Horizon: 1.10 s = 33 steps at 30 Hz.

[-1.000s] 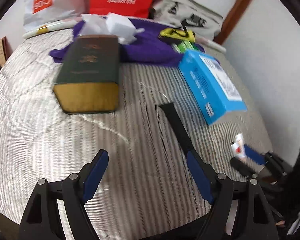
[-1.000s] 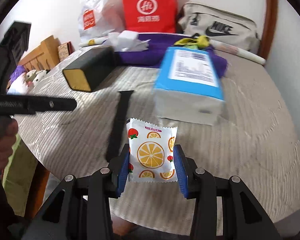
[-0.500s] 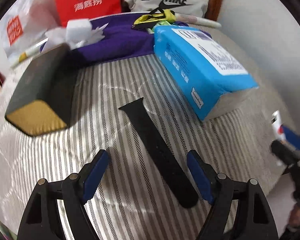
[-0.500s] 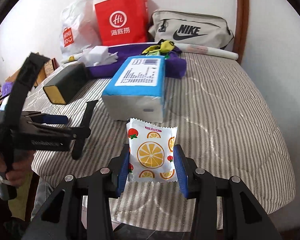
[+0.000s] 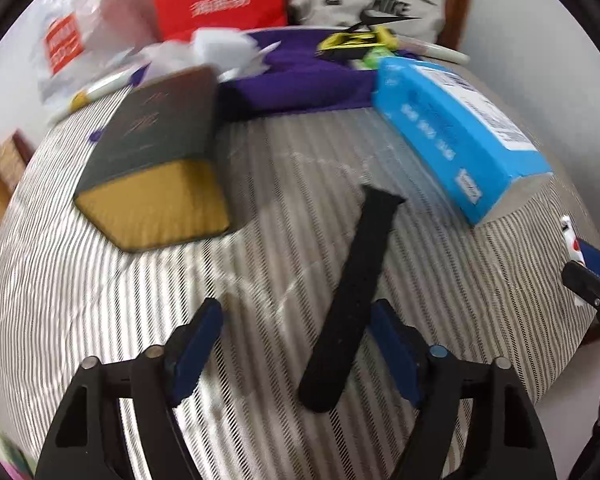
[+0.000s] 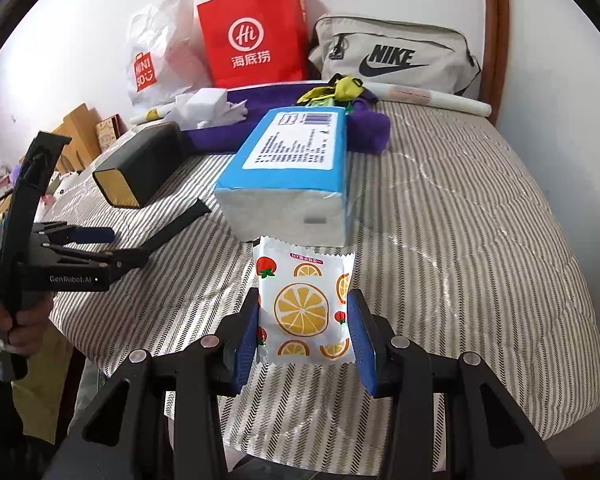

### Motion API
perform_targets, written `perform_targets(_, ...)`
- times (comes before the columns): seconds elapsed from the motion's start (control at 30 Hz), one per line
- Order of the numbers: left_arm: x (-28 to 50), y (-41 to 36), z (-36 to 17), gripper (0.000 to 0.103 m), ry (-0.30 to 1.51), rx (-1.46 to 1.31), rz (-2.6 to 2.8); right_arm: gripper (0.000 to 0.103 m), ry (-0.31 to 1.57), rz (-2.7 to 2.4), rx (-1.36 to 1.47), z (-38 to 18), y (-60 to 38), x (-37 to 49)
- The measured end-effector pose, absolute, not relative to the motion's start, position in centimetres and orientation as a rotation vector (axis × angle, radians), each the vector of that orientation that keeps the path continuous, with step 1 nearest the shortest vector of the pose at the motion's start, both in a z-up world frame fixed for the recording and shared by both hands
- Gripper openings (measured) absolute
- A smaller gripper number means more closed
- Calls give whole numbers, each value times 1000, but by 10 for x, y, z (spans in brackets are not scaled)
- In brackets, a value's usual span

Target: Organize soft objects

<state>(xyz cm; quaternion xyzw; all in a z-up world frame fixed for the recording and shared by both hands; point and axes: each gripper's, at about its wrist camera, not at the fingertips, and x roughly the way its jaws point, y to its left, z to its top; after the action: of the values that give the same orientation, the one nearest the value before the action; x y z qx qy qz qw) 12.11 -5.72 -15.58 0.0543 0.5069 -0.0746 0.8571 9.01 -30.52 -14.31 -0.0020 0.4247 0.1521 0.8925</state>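
The left tool (image 5: 296, 354) is hanging low over the striped bed (image 5: 100, 280), its two blue pads spread wide with nothing gripped. The black strap (image 5: 352, 292) is lying flat on the bed right in front of it, and that is the relation the coming move seems to turn on. The strap's near end is sitting inside the gap, closer to the right pad than to the left one, and its long axis is running away from the tool and leaning a little to the right, towards the blue pack (image 5: 456, 132). So the pads are standing either side of the strap's width rather than its length, which looks like a workable line for closing on it, though the tool would want to shift right to centre it. The view is blurred, so I cannot tell whether the pads are touching the bed.

Left of the strap, the dark box (image 5: 156, 160) with the yellow end is lying well apart from it.

Right of the strap, the right tool (image 6: 304, 334) is holding a snack packet (image 6: 306, 304) printed with orange slices, upright, with both pads pressing its sides, just off the bed's near edge in front of the blue pack. The left tool is plainly the nearer one to the strap; the right one is already busy.
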Motion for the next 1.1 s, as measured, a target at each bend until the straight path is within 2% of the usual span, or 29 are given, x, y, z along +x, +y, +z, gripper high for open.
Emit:
perform_targets(0.03,121,-63,-156,67,1044,139,-181,42,883,316,-6,-143,-304,90)
perform_targets(0.1,125,-71,-156,51,1028,148,-227,42,884,314,-7,-142,-304,90)
perform_targets(0.13,127,-73,-155,48,1022,155,-241,42,884,312,-8,-142,-304,89)
perform_targets(0.17,129,-75,-155,40,1016,166,-244,42,884,308,-9,-141,-305,89)
perform_targets(0.2,128,-76,-154,19,1008,171,-263,42,885,306,-8,-141,-305,90)
perform_targets(1.1,128,-76,-155,21,999,133,-278,45,944,338,-14,-168,-289,104)
